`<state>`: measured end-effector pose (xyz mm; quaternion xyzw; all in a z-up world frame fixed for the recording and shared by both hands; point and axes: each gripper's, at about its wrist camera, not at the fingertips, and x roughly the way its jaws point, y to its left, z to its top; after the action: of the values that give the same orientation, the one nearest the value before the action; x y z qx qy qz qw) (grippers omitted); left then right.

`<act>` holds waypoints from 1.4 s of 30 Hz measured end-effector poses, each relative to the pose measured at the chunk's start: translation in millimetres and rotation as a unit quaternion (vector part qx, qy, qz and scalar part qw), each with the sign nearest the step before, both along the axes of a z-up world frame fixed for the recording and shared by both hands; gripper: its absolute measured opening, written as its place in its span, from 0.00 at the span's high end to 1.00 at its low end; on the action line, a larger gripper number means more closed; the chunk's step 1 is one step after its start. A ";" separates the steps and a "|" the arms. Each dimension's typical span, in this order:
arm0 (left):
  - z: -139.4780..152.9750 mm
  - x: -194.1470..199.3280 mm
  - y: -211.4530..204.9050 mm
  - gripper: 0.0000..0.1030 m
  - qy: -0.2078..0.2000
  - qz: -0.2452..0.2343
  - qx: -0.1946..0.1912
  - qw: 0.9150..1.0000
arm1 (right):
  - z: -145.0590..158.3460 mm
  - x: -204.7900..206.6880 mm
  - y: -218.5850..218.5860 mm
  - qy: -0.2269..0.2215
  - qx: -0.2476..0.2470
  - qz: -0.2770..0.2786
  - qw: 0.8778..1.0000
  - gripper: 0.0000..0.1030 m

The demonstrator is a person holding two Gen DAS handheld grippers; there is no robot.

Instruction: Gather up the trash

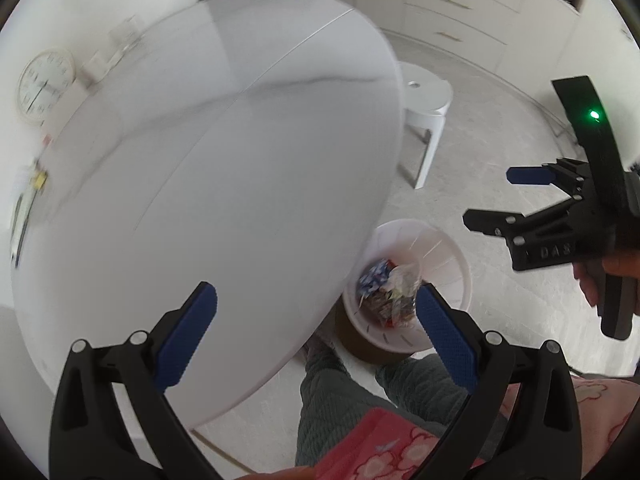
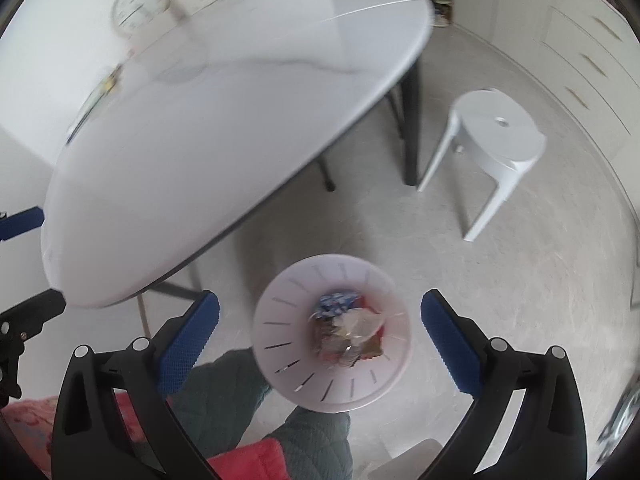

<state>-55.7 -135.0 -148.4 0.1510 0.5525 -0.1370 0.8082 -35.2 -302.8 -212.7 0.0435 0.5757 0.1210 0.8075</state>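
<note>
A white slotted waste bin (image 1: 444,256) stands on the floor beside the table, with crumpled wrappers and paper trash (image 1: 390,292) inside. In the right wrist view the bin (image 2: 288,328) lies straight below, trash (image 2: 348,328) in its bottom. My left gripper (image 1: 316,320) is open and empty, over the table's edge and the bin. My right gripper (image 2: 320,336) is open and empty above the bin; it also shows in the left wrist view (image 1: 492,196), to the right of the bin. The left gripper's fingertips (image 2: 24,220) show at the left edge.
A round white table (image 1: 224,168) fills the left; its dark legs (image 2: 410,128) stand beside the bin. A white plastic stool (image 2: 496,136) stands on the grey floor to the right. A clock (image 1: 46,84) and small items sit at the table's far side. Cabinets (image 1: 460,4) line the back.
</note>
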 end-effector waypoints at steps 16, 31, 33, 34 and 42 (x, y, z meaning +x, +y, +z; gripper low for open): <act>65.9 49.8 91.6 0.08 -0.081 0.132 -0.019 0.988 | 76.6 52.1 90.3 -0.057 -0.026 0.047 0.997 0.03; 185.9 141.9 228.0 0.08 -0.213 0.291 -0.064 0.930 | 257.2 146.0 164.7 -0.236 0.001 0.049 0.970 0.03; 190.2 144.4 233.9 0.08 -0.213 0.297 -0.075 0.928 | 269.5 148.7 168.2 -0.248 0.007 0.047 0.968 0.03; 191.4 143.5 234.8 0.08 -0.212 0.299 -0.080 0.927 | 275.1 150.0 170.0 -0.254 0.011 0.046 0.966 0.03; 178.7 138.8 237.5 0.08 -0.202 0.307 -0.083 0.926 | 274.5 146.3 183.8 -0.250 0.006 0.069 0.966 0.03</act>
<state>83.1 102.5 30.3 -0.0694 0.3837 0.1058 0.9147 111.1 -119.0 61.8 -0.0228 0.3565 0.1869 0.9151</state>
